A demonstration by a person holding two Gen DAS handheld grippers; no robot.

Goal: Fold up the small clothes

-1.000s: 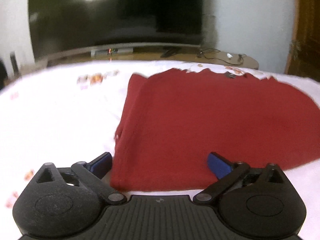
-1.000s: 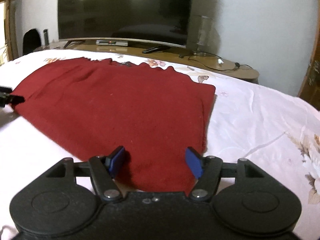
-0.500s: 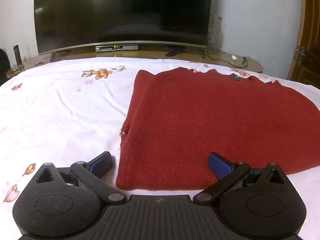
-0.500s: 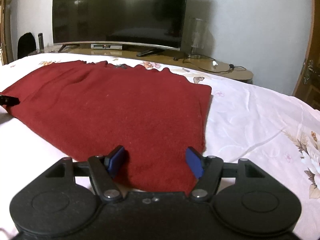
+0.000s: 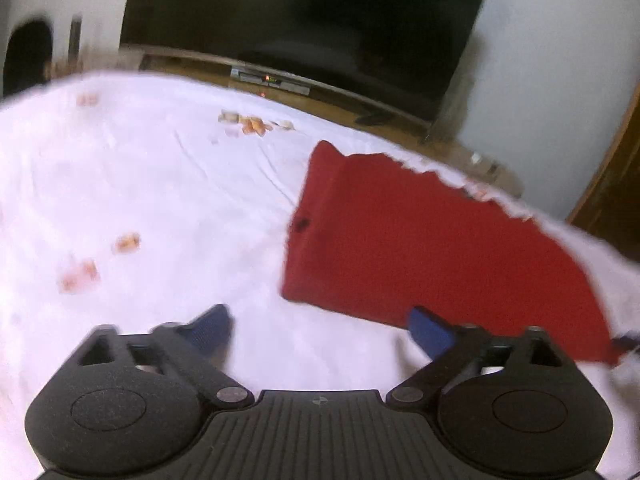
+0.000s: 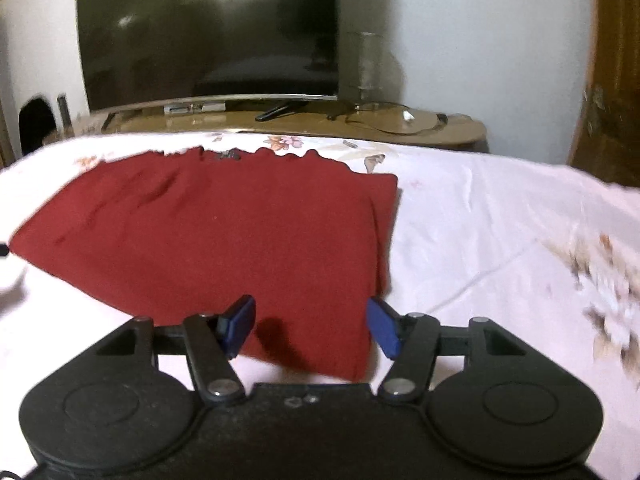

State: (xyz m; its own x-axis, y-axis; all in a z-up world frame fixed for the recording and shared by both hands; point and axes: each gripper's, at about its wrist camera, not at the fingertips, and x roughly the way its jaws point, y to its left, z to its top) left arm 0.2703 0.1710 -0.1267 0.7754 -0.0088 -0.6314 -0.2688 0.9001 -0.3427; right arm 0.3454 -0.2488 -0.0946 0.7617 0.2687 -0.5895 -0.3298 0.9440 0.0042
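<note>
A: Start at the left gripper (image 5: 320, 330). How do its jaws stand?

B: Spread wide but closing, with only white bedsheet (image 5: 168, 200) between the blue pads (image 5: 210, 330). Nothing is pinched. The red garment (image 5: 420, 252) starts just ahead of the right-hand pad, and its near edge runs from ahead of the gap off toward the right of the tool.

A: And the right gripper (image 6: 312, 328)?

B: Also apart and closing. The garment's (image 6: 224, 236) near corner lies between its pads, but the pads do not press on it.

A: Which way does the garment lie?

B: Flat on the sheet (image 6: 500, 232), folded into a rough rectangle. In the right wrist view its long axis runs across, from ahead of that tool out to its left, where the cloth tapers to a point. The side edge ahead of the right-hand pad runs away from the tool. The far edge is wavy, with a small dark label (image 6: 228, 156) on it.

A: Beyond the bed?

B: A wooden TV stand (image 6: 440, 130) with a set-top box (image 5: 270, 80) on it, a cable and a clear glass vessel (image 6: 366, 60). Then the dark television (image 6: 208, 36) against a pale wall, with a wooden door at the far right.
</note>
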